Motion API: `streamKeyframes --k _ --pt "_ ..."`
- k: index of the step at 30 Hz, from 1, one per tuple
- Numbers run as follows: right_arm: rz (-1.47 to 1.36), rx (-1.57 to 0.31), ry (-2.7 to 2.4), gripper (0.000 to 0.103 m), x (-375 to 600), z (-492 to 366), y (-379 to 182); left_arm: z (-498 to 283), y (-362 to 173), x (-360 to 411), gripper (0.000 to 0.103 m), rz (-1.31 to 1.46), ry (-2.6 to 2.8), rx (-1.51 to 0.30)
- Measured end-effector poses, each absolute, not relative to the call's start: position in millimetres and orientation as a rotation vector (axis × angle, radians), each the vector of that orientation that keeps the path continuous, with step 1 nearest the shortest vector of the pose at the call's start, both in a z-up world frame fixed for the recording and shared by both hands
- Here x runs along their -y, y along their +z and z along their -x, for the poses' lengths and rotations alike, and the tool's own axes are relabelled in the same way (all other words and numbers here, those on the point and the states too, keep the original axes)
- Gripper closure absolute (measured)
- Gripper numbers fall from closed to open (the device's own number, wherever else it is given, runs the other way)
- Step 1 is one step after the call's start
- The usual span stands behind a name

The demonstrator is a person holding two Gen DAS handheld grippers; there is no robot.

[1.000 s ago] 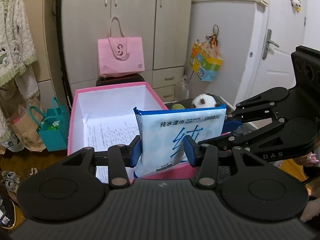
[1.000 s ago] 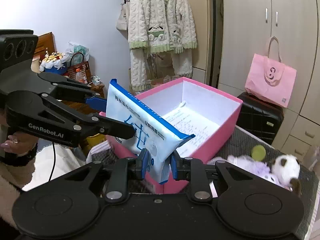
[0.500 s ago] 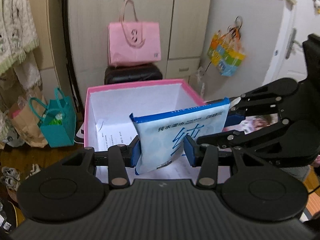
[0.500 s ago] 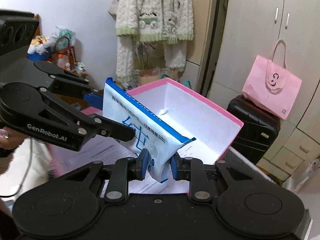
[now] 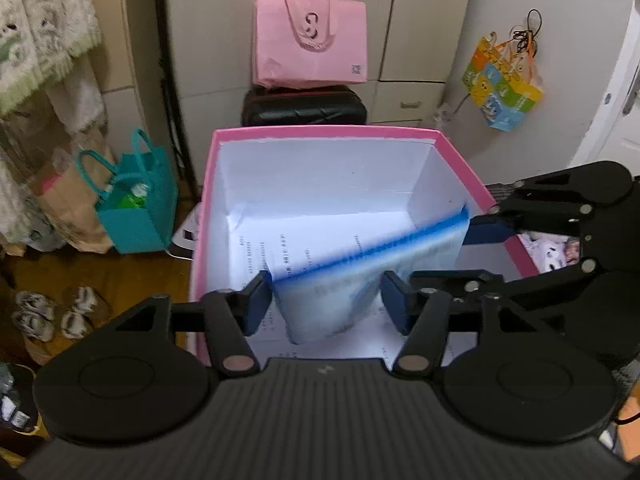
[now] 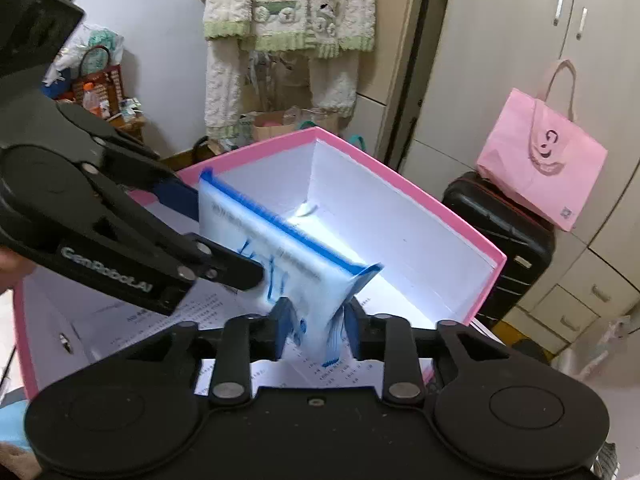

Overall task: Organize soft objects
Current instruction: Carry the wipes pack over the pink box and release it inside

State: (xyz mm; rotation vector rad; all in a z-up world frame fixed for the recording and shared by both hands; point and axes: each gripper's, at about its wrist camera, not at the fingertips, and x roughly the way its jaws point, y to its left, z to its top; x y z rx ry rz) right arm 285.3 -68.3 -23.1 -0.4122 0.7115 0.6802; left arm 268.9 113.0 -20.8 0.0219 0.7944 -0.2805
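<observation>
In the left wrist view we see our left gripper [image 5: 326,304] with its blue pads spread apart, a gap showing between each pad and the blurred wet-wipes pack [image 5: 360,276], so it is open and not clamping. The pack hangs tilted inside the mouth of the pink box [image 5: 324,134], above the printed paper [image 5: 276,256] lining its floor. Our right gripper [image 5: 472,236] reaches in from the right at the pack's far corner. Behind the box stand a black suitcase [image 5: 304,106] and a pink tote bag [image 5: 310,40]. In the right wrist view our right gripper [image 6: 314,322] has its pads loosely on either side of the pack's [image 6: 280,252] lower corner; we cannot tell whether they pinch it. The left gripper [image 6: 224,240] flanks the pack's other end, over the box [image 6: 400,184].
</observation>
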Motion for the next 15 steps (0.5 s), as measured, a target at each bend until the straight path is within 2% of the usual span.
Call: streamKeyframes --k 15 --pt "0.311 -0.647 0.706 0.062 106 -227 29 -206 18 -100 0.039 -0.107 -0.291 -0.71"
